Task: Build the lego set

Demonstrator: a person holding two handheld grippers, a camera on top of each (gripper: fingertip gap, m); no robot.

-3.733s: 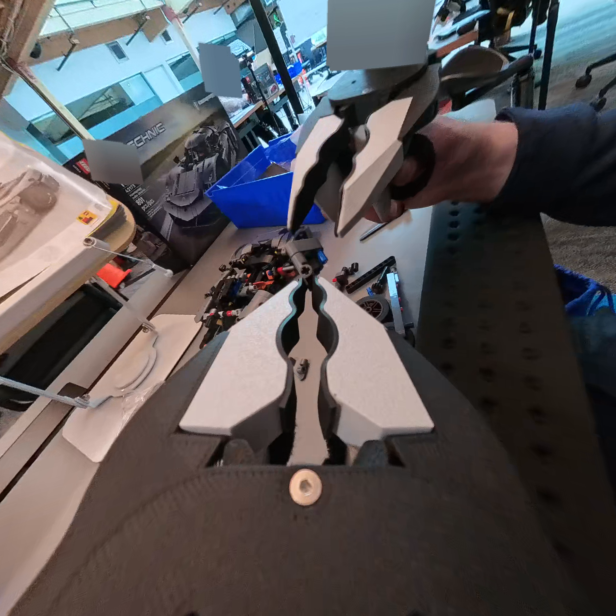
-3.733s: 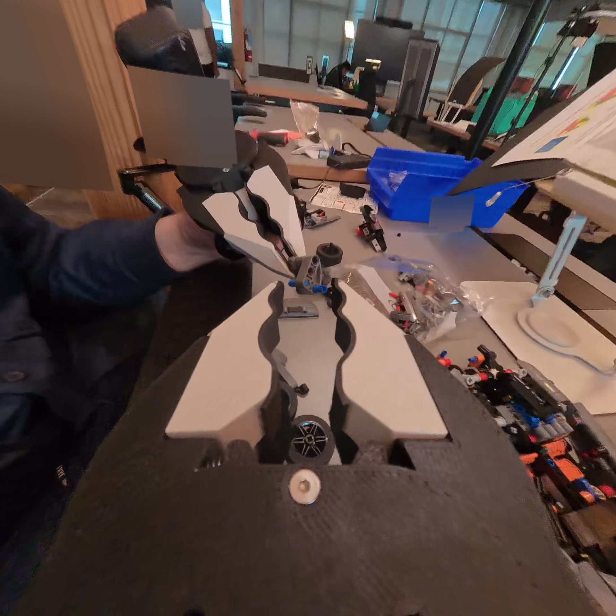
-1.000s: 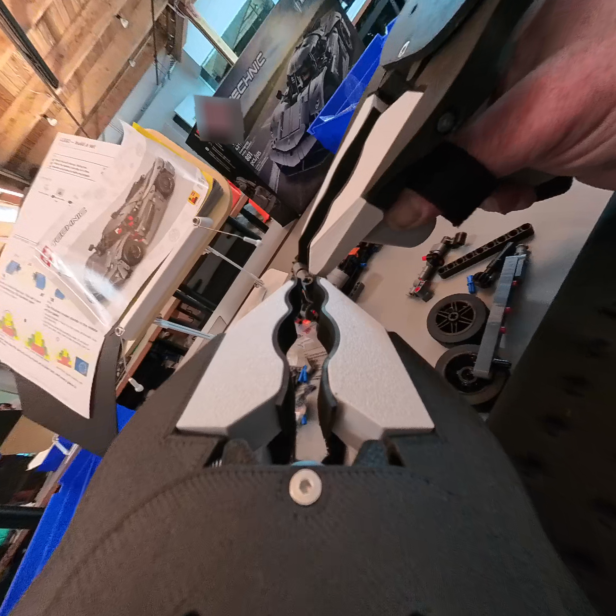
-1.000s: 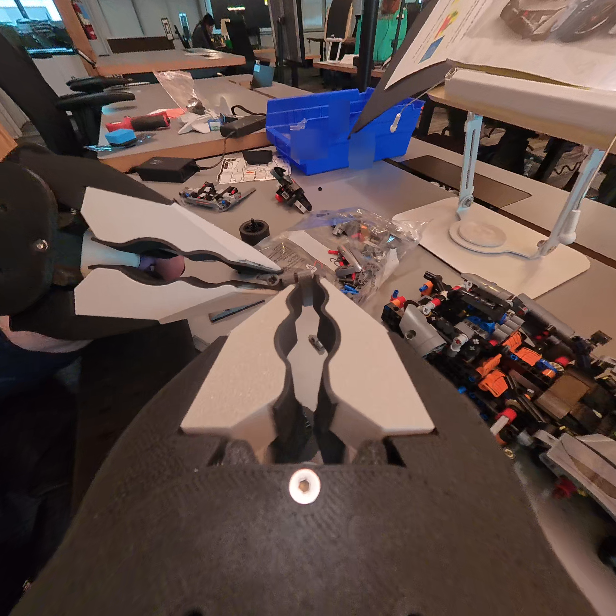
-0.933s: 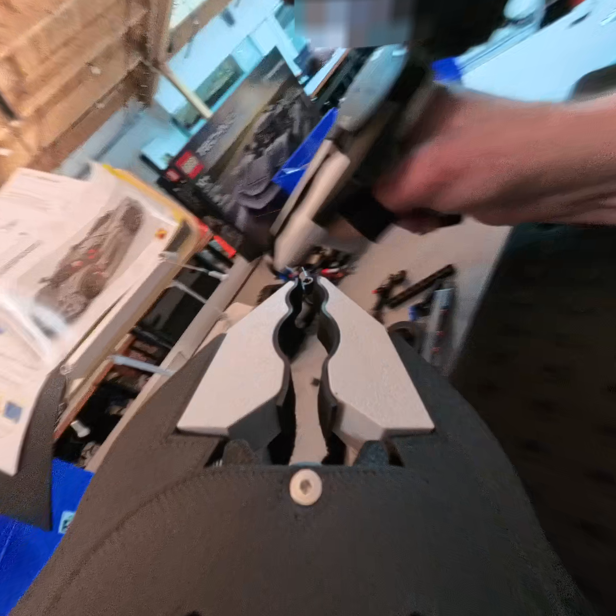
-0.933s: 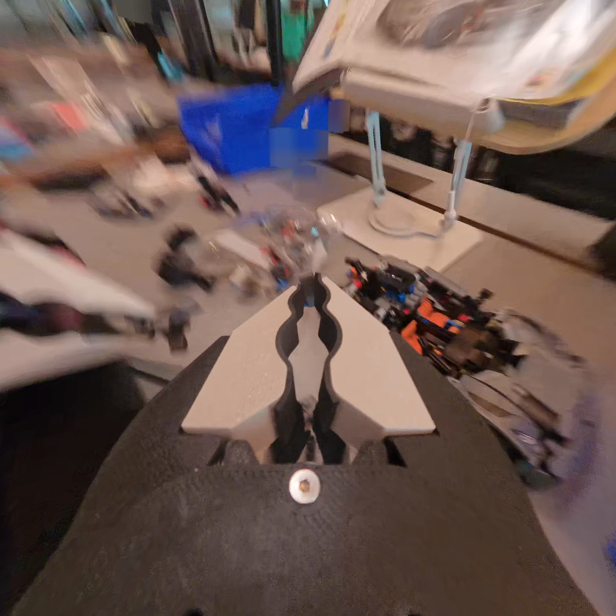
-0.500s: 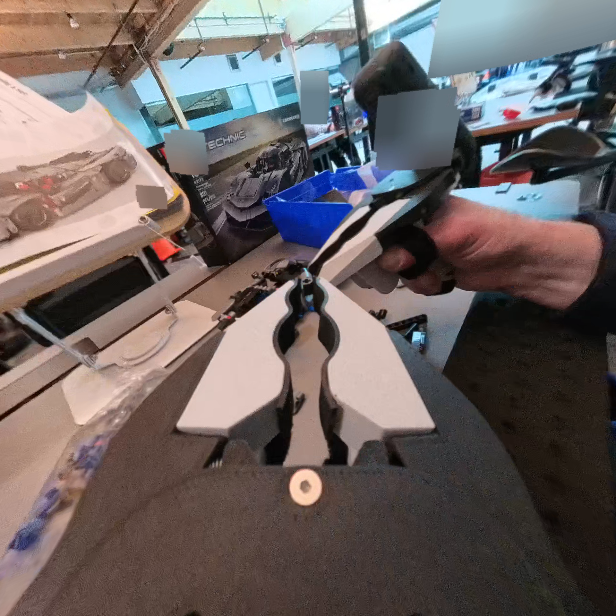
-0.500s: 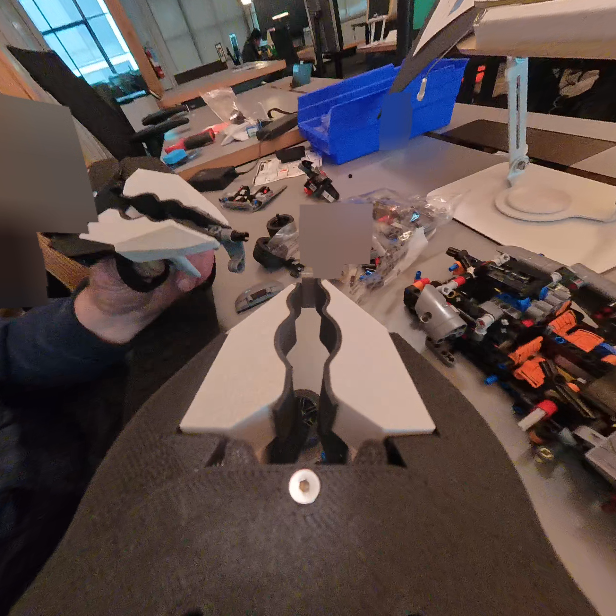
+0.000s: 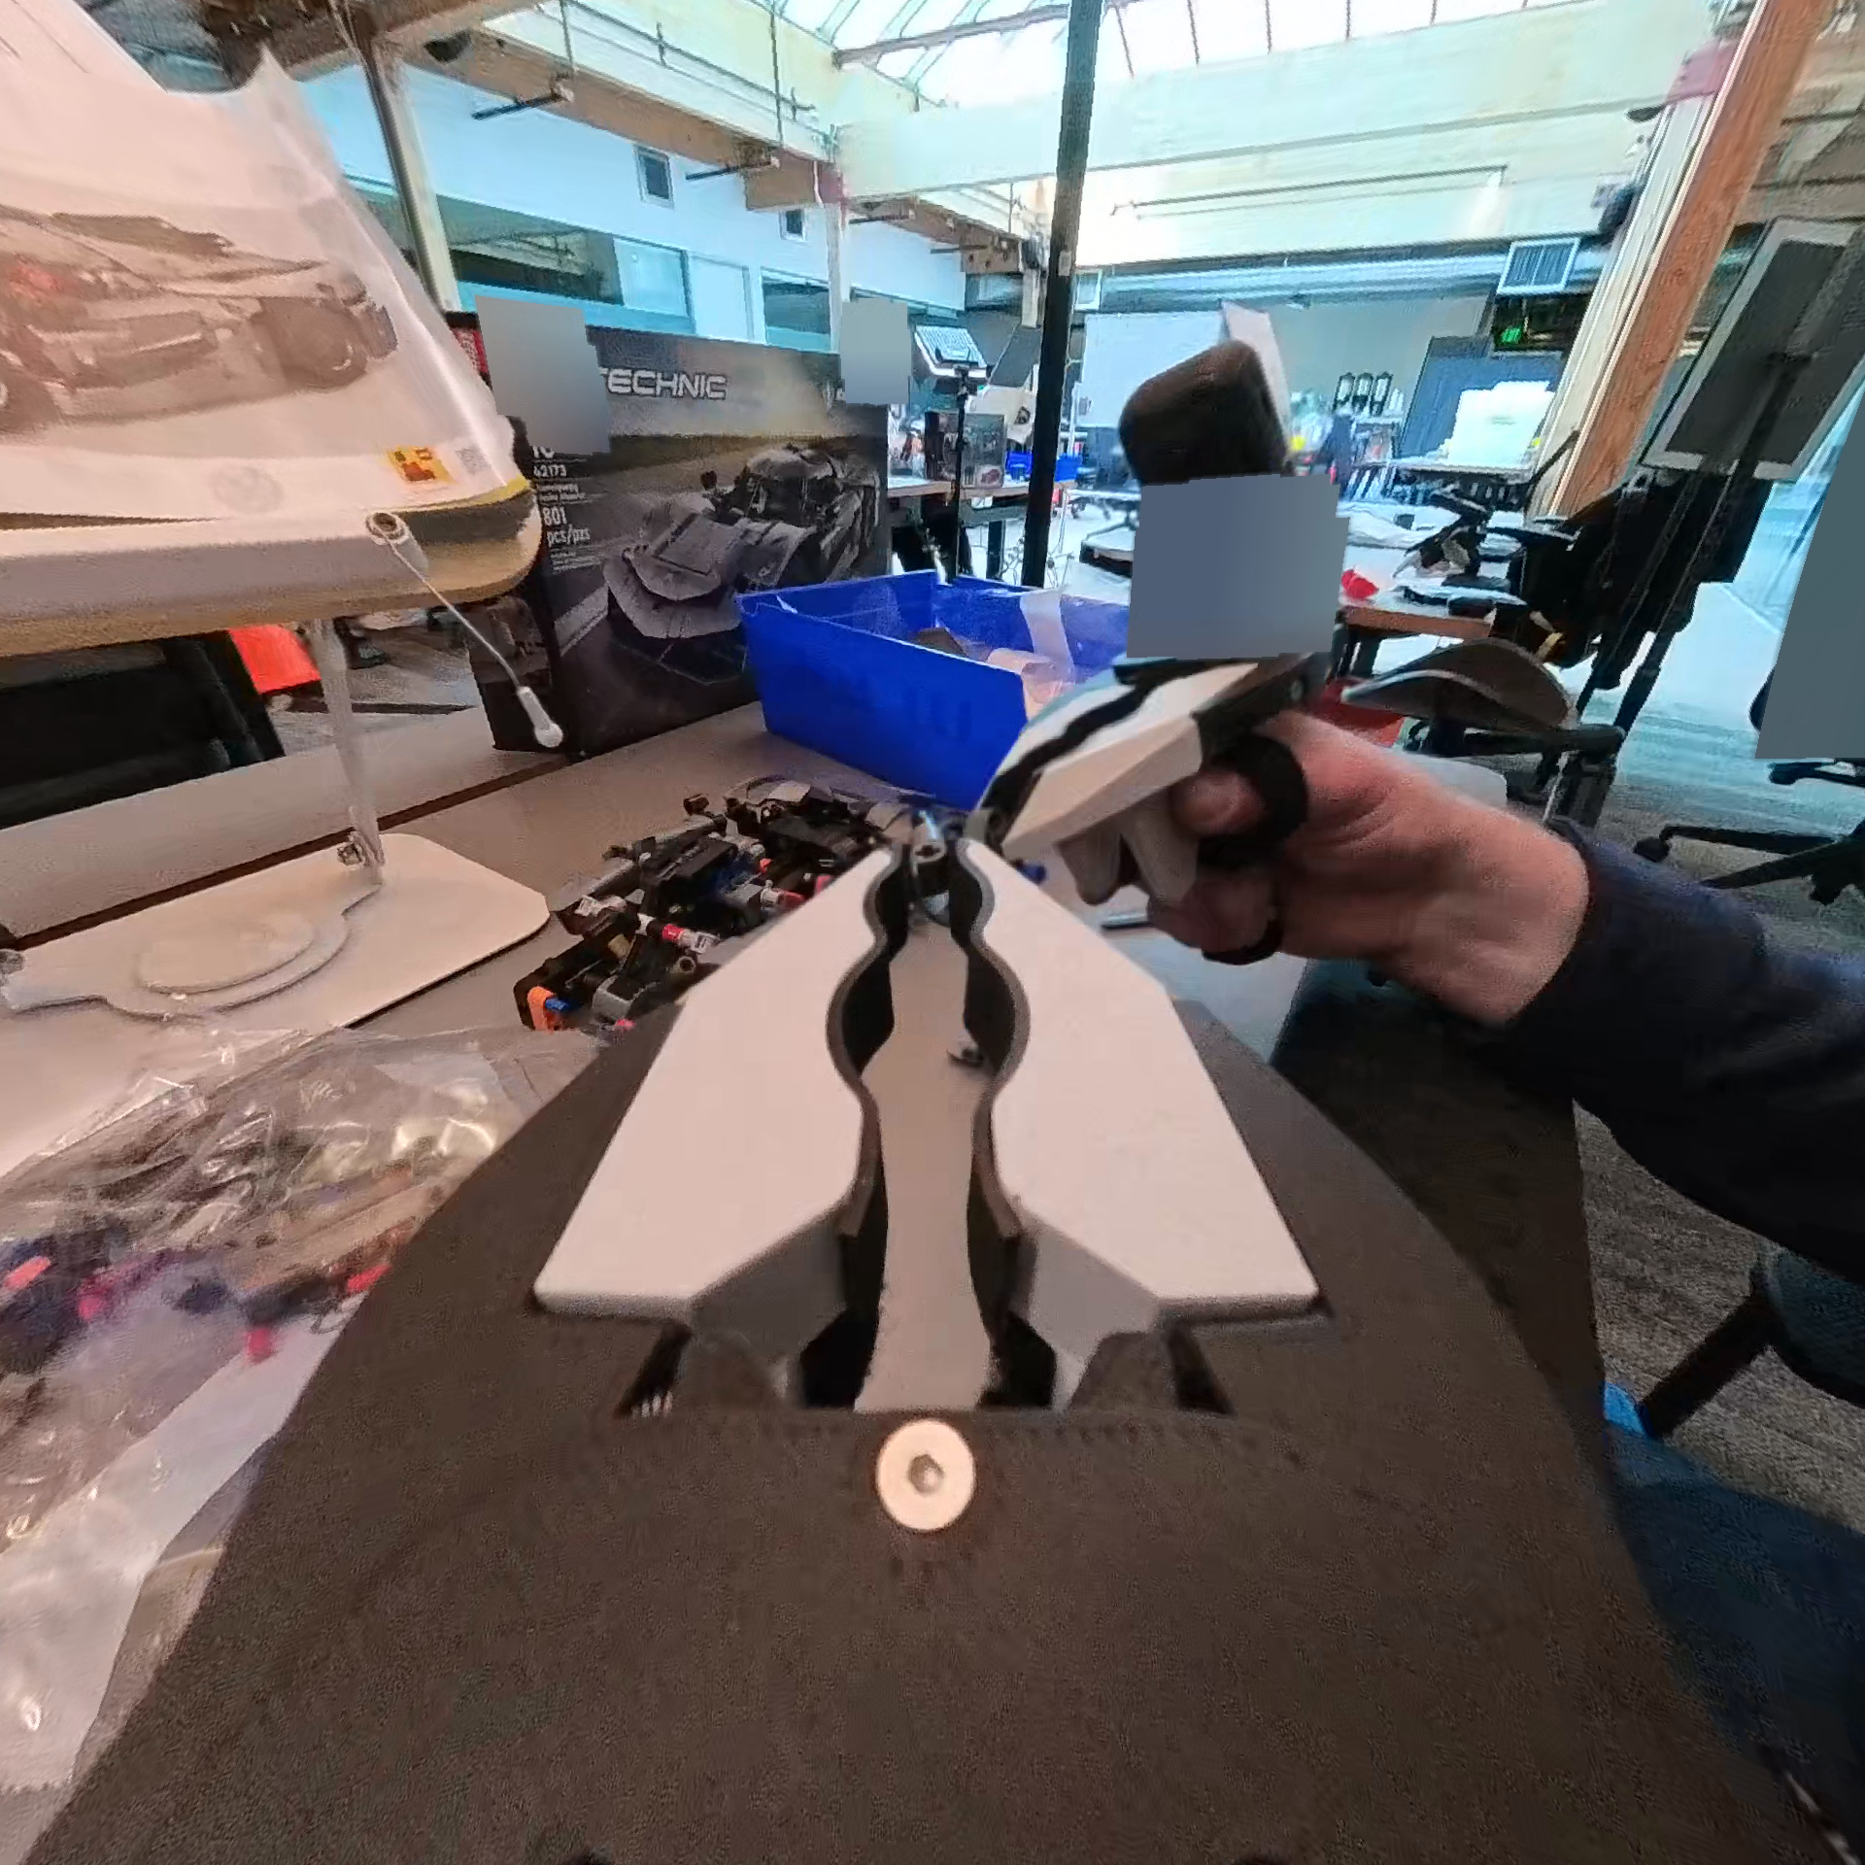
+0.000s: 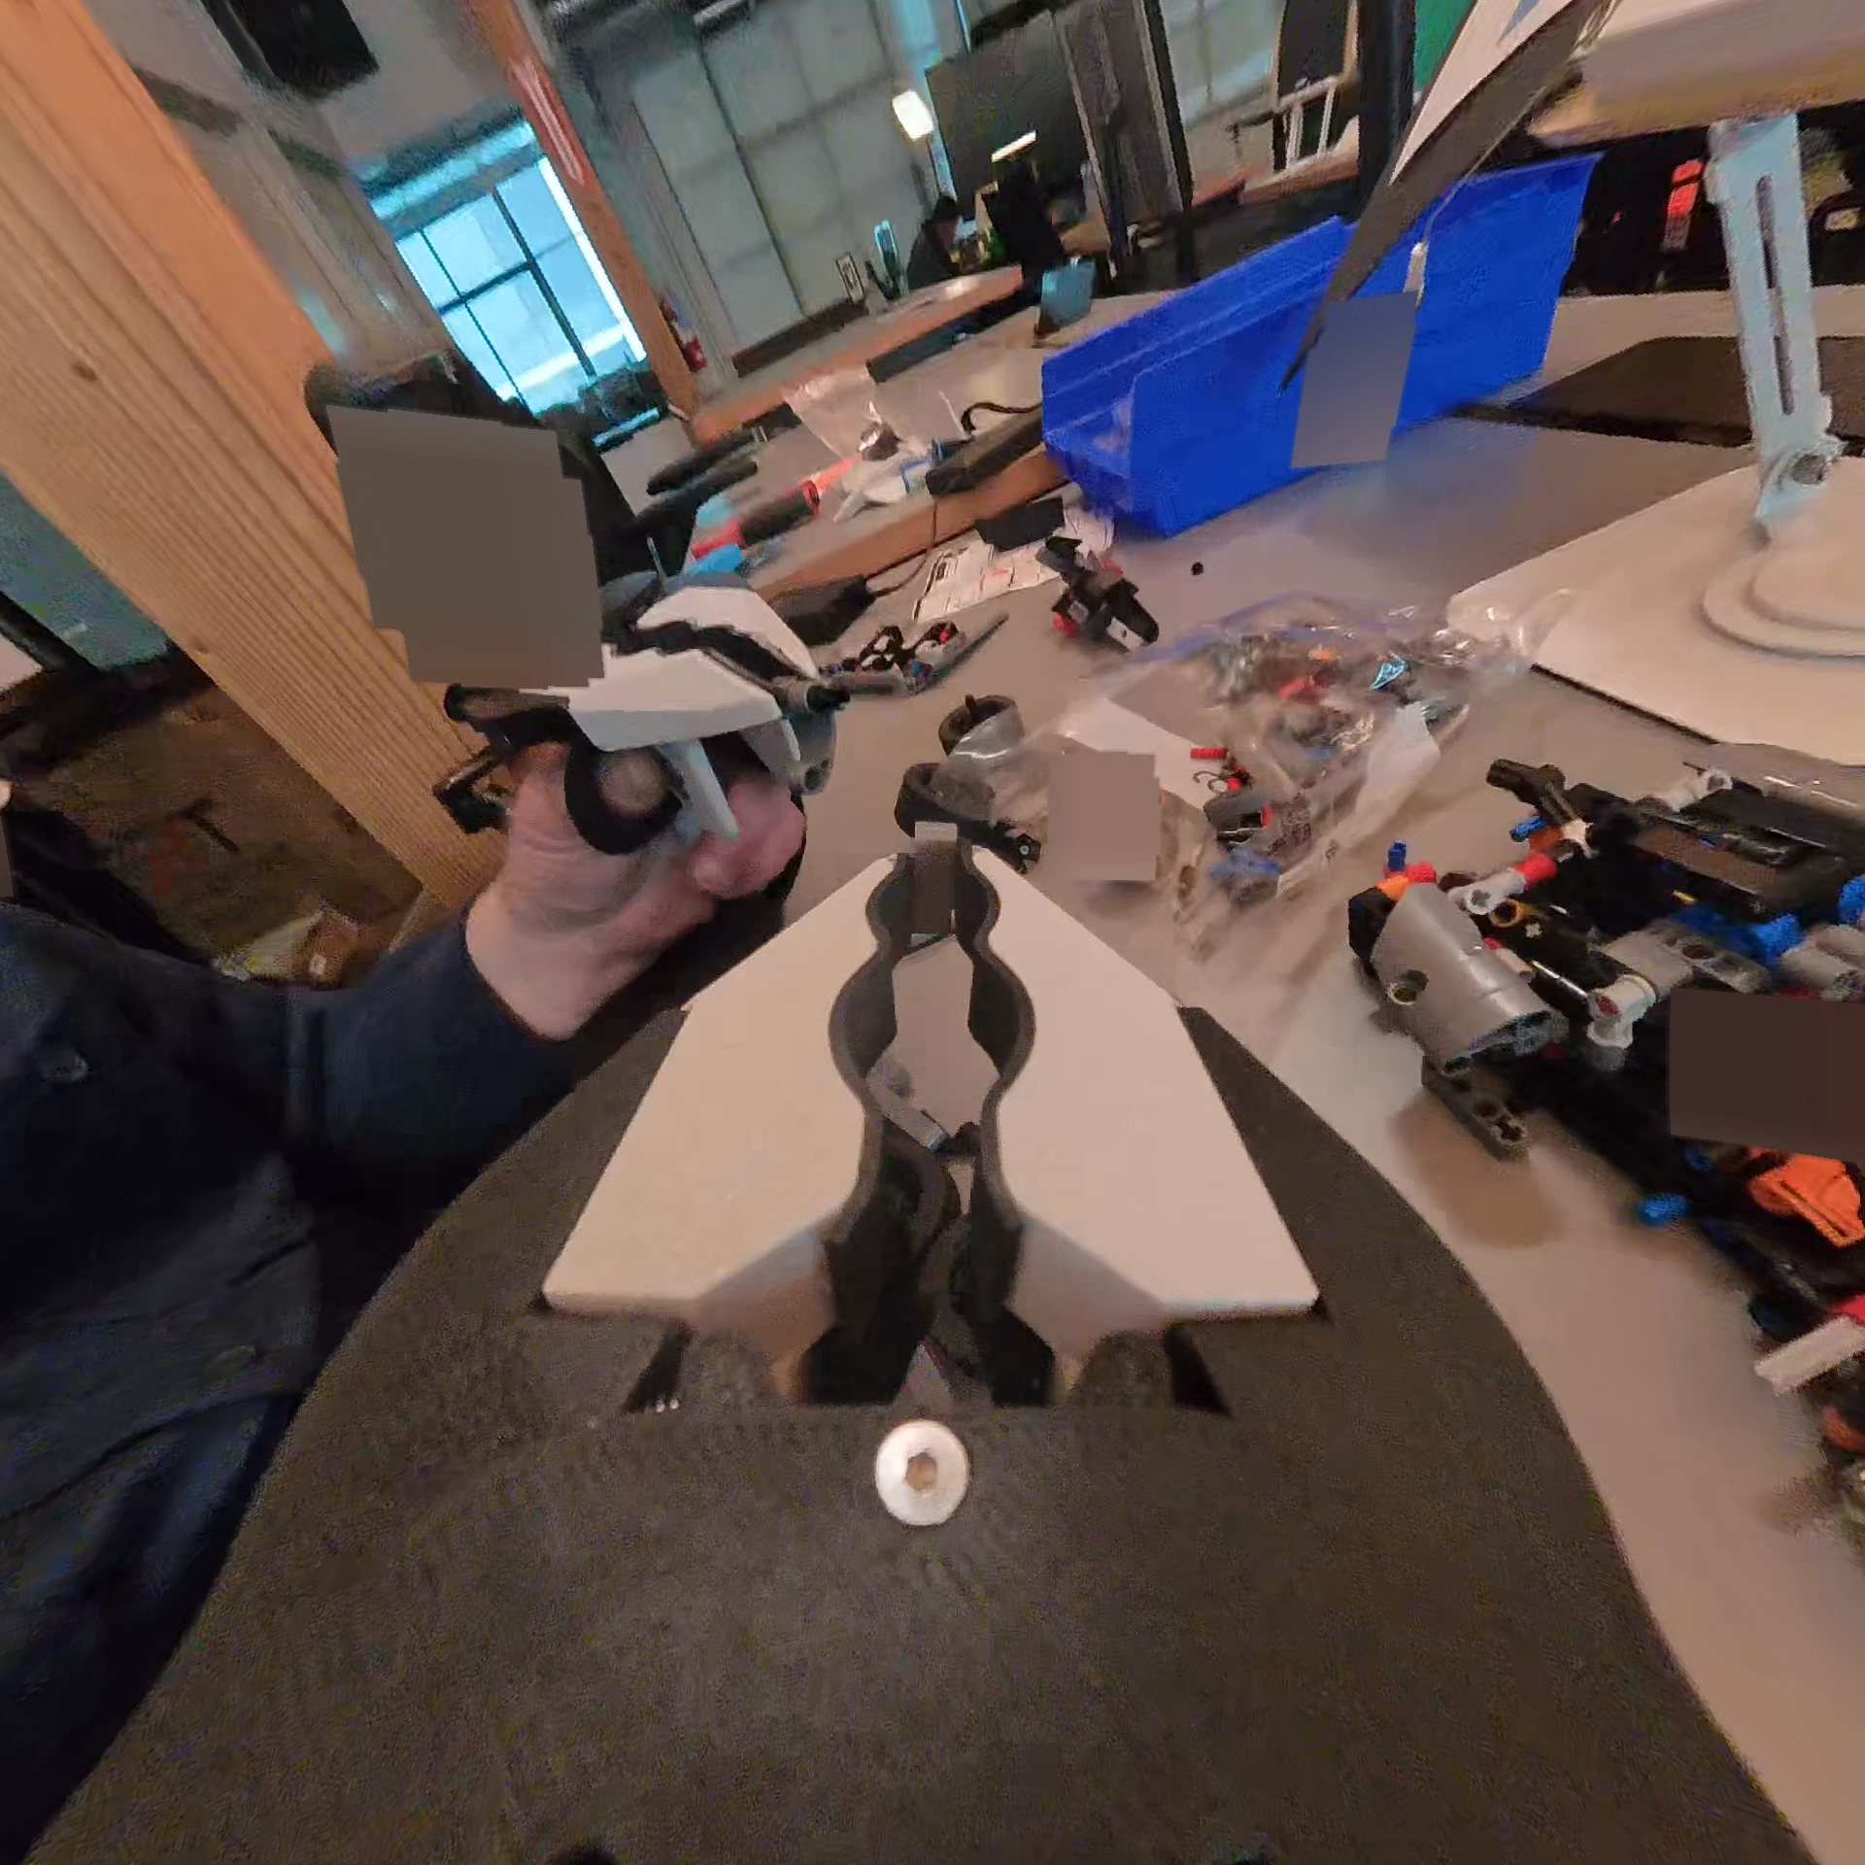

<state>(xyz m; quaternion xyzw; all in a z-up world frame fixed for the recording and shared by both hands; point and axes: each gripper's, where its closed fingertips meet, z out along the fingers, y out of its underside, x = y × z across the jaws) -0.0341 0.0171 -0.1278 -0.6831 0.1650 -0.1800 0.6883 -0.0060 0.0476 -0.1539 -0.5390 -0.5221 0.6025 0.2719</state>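
My left gripper (image 9: 926, 870) is shut on a small grey lego piece (image 9: 924, 866) with a black pin. It also shows in the right wrist view (image 10: 819, 706), held up at the left, with the grey piece (image 10: 813, 752) hanging from its tips. My right gripper (image 10: 934, 876) is nearly shut, and a small dark grey piece (image 10: 930, 893) sits between its tips. In the left wrist view it (image 9: 994, 807) is just right of my left tips. The part-built lego car (image 9: 706, 888) lies on the grey table (image 9: 484, 807), and it also shows in the right wrist view (image 10: 1615, 969).
A clear bag of loose parts (image 10: 1302, 706) lies mid-table, and also shows in the left wrist view (image 9: 202, 1161). A blue bin (image 9: 888, 686) and the set's box (image 9: 686, 545) stand at the back. A white stand (image 9: 252, 928) holds the instruction booklet. Black wheels (image 10: 969, 747) and small sub-assemblies (image 10: 1095, 600) lie nearby.
The two grippers, tip to tip a second ago, have drawn a little apart. The left still holds the grey piece, now with a black pin in it. Both views have swung level.
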